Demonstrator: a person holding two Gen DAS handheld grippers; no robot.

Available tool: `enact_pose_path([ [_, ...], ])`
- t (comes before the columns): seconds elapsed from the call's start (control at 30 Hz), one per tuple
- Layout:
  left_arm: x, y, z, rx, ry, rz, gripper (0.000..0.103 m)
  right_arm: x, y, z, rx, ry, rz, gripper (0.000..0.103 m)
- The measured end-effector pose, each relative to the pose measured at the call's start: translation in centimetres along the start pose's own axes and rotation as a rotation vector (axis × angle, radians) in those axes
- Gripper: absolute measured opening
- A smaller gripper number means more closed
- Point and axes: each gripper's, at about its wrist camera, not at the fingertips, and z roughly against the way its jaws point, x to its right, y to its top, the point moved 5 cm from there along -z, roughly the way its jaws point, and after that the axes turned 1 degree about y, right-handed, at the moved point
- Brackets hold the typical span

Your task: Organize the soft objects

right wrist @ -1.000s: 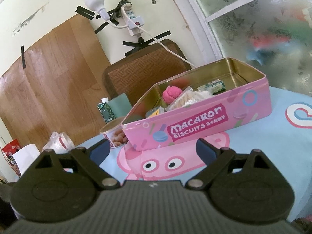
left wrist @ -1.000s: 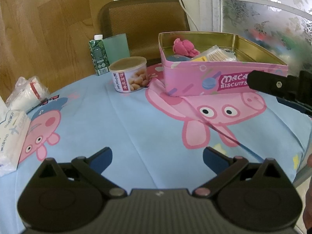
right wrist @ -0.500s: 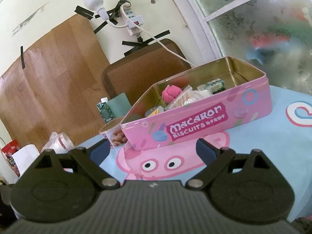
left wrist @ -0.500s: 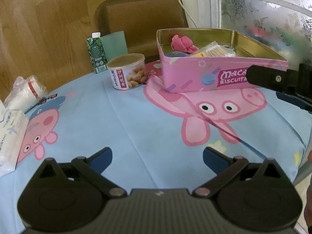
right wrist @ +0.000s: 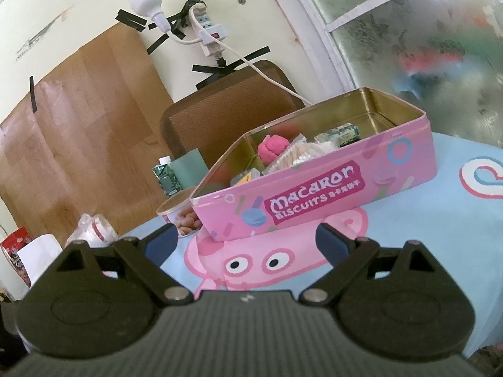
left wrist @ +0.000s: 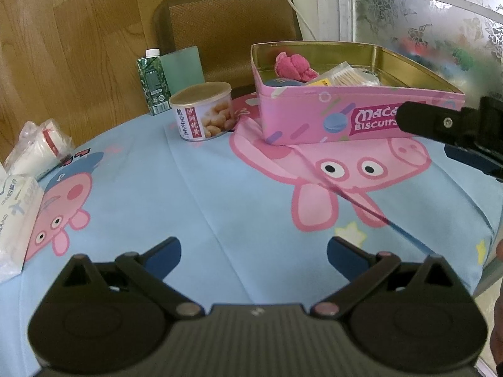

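An open pink "Macaron Biscuits" tin [left wrist: 314, 119] stands at the far right of the table; it also shows in the right wrist view [right wrist: 314, 198]. Inside lie a pink fluffy soft object [left wrist: 294, 66] [right wrist: 272, 148], a bag of cotton swabs [left wrist: 349, 77] [right wrist: 301, 155] and other small packs. My left gripper [left wrist: 254, 253] is open and empty, low over the blue cloth, well short of the tin. My right gripper [right wrist: 246, 240] is open and empty in front of the tin; its finger [left wrist: 440, 122] shows at the right edge of the left wrist view.
A peanut can [left wrist: 204, 111] and a green carton [left wrist: 154, 86] stand left of the tin. A bagged stack of paper cups [left wrist: 37, 147] and a tissue pack [left wrist: 15, 216] lie at the left table edge. A brown chair [left wrist: 229, 28] stands behind the table.
My left gripper has drifted slightly, so the tin and can sit a little higher and more to the left in its view. Both grippers stay open and empty.
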Motion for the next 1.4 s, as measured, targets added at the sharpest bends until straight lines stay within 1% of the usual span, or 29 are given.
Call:
enact_pose_path([
  [1.4,-0.24,-0.41,-0.29,-0.005,0.017,-0.009,0.103,0.02,-0.08,0.07,0.006,0.003,0.012,0.096],
])
